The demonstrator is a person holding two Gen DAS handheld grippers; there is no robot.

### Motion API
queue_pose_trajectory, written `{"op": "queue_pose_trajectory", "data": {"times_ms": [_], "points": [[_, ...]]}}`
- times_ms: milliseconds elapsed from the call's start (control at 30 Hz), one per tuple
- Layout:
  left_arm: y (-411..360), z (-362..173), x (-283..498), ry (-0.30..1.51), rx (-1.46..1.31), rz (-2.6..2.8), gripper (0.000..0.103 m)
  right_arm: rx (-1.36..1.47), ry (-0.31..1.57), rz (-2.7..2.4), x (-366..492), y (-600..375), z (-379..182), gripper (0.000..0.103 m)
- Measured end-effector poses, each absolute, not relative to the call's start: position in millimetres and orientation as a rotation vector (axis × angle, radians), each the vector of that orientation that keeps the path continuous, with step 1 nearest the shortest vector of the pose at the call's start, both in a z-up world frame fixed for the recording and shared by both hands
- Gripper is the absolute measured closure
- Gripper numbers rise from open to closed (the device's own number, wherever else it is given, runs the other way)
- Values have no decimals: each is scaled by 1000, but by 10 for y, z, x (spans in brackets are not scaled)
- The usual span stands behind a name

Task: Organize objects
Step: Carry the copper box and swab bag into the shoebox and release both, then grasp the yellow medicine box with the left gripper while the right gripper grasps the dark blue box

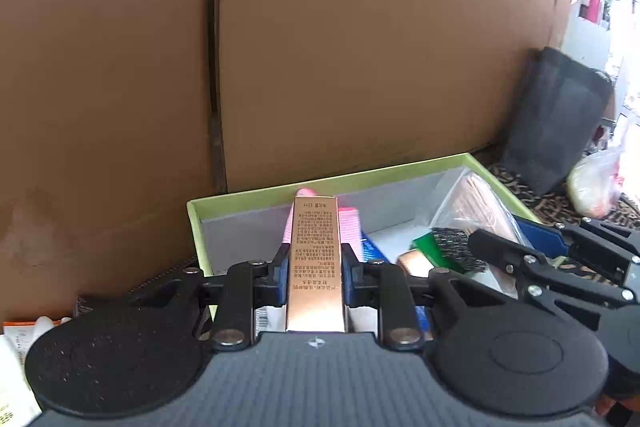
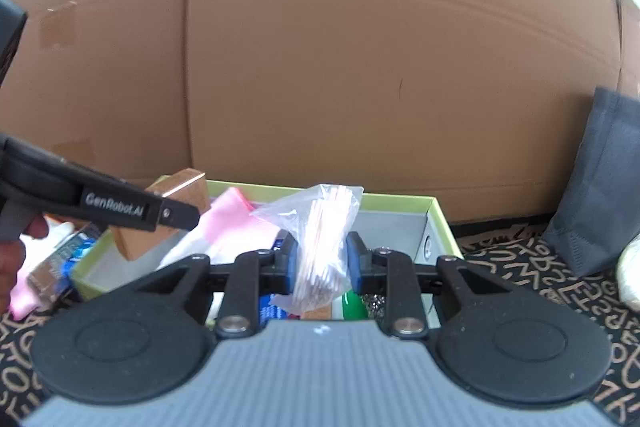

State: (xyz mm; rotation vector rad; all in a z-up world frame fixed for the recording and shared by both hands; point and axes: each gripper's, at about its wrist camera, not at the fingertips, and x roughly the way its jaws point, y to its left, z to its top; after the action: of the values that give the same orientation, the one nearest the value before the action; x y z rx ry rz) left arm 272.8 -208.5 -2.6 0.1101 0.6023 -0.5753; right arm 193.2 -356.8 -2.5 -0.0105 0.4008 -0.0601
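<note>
My left gripper (image 1: pixel 315 263) is shut on a long copper-gold carton (image 1: pixel 315 267) with small print, held lengthwise over the green-rimmed box (image 1: pixel 320 181). The same carton (image 2: pixel 160 223) shows in the right wrist view, above the box's left end, with the left gripper (image 2: pixel 176 215) around it. My right gripper (image 2: pixel 322 259) is shut on a clear plastic bag of thin wooden sticks (image 2: pixel 324 239), hanging over the green-rimmed box (image 2: pixel 396 201). That bag (image 1: pixel 476 203) and the right gripper (image 1: pixel 500 247) appear at the right of the left wrist view.
Inside the box lie a pink item (image 2: pixel 232 215), a blue packet (image 2: pixel 274 309), a green packet (image 2: pixel 354 305) and a steel scourer (image 1: pixel 456 247). A tall cardboard wall (image 1: pixel 360 47) stands behind. A dark fabric bag (image 2: pixel 596 211) and a white plastic bag (image 1: pixel 596 183) sit right on the patterned cloth (image 2: pixel 540 275).
</note>
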Motion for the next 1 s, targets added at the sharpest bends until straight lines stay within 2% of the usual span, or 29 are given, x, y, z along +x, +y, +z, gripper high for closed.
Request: {"op": "queue_pose_trajectory", "data": {"times_ms": [100, 133, 167, 200, 233, 400, 433, 633, 800, 1000], "points": [[-2069, -107, 2802, 604, 85, -588, 78, -14, 442, -45, 2143, -3613, -155, 73], [-2033, -110, 2810, 602, 58, -604, 69, -19, 457, -28, 2162, -3614, -227, 65], [-1978, -100, 2815, 616, 22, -620, 39, -27, 467, -18, 2195, -3610, -275, 42], [-1909, -82, 2803, 631, -21, -624, 24, -42, 468, -30, 2190, -3603, -307, 30], [-1822, -48, 2758, 616, -70, -618, 13, -55, 451, -49, 2117, -3567, -288, 29], [-1491, 102, 2299, 502, -99, -604, 12, -13, 322, -60, 1572, -3547, -145, 2], [-1427, 105, 2166, 493, -89, -579, 12, -8, 304, -56, 1458, -3526, -119, 1], [-999, -61, 1492, 493, -81, -489, 12, 11, 244, 24, 783, -3226, -97, 0], [-478, -339, 1143, 553, -109, -391, 12, 35, 325, 129, 559, -2857, -296, 0], [161, -505, 1113, 575, -74, -248, 12, 45, 455, 275, 567, -2289, -592, 0]]}}
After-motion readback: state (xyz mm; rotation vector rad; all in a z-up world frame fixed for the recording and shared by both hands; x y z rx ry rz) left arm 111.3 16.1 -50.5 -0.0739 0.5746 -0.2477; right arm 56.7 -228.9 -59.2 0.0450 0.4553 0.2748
